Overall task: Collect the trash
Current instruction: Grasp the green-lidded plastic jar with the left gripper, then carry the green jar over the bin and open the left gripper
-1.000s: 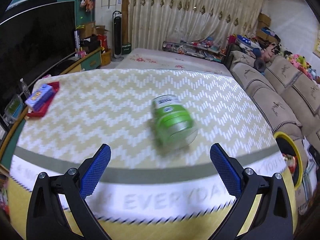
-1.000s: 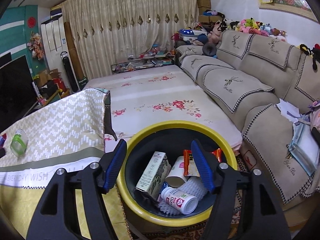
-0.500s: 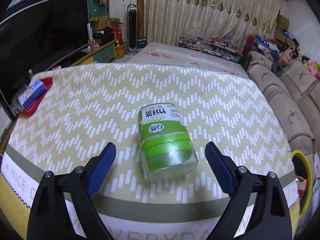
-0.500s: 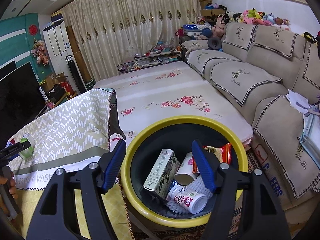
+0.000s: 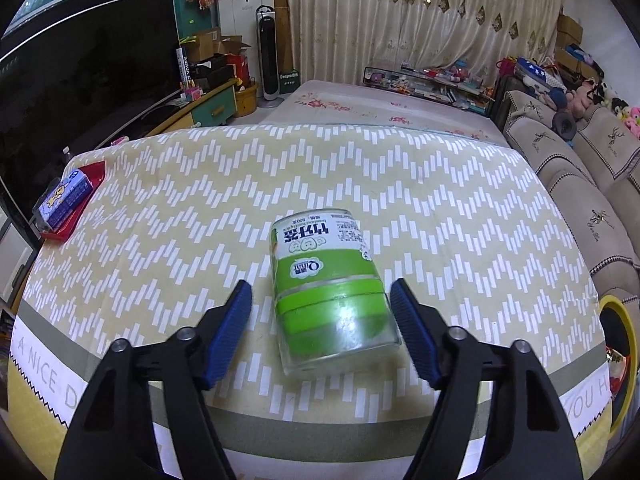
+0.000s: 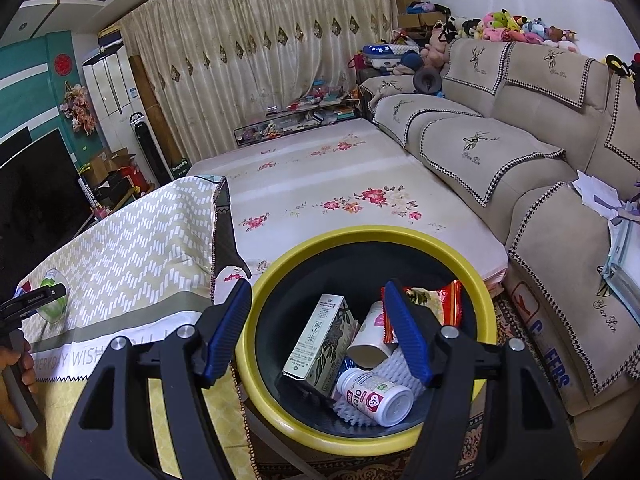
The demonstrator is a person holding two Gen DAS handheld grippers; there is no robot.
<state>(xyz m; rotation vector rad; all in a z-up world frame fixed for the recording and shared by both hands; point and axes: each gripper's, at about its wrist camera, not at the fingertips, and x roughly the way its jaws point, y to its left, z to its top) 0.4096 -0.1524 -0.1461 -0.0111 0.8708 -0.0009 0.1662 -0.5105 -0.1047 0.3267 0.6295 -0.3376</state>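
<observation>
"What colours did you see?"
"My pads (image 5: pixel 230 332) were blue; the jar (image 5: pixel 332 292) green and white; the tablecloth (image 5: pixel 200 208) yellow with white zigzags; the bin (image 6: pixel 280 420) yellow-rimmed, black inside."

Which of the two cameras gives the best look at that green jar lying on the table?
The left wrist view. The green jar lies on its side in the middle of the picture, its label readable, between the open fingers of the left claw. In the right wrist view the jar is small at the far left edge, partly hidden by that claw.

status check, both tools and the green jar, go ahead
Left tool closing around green jar, pads not touching. Right tool open, empty, over yellow-rimmed bin. Nothing in the way.
</observation>
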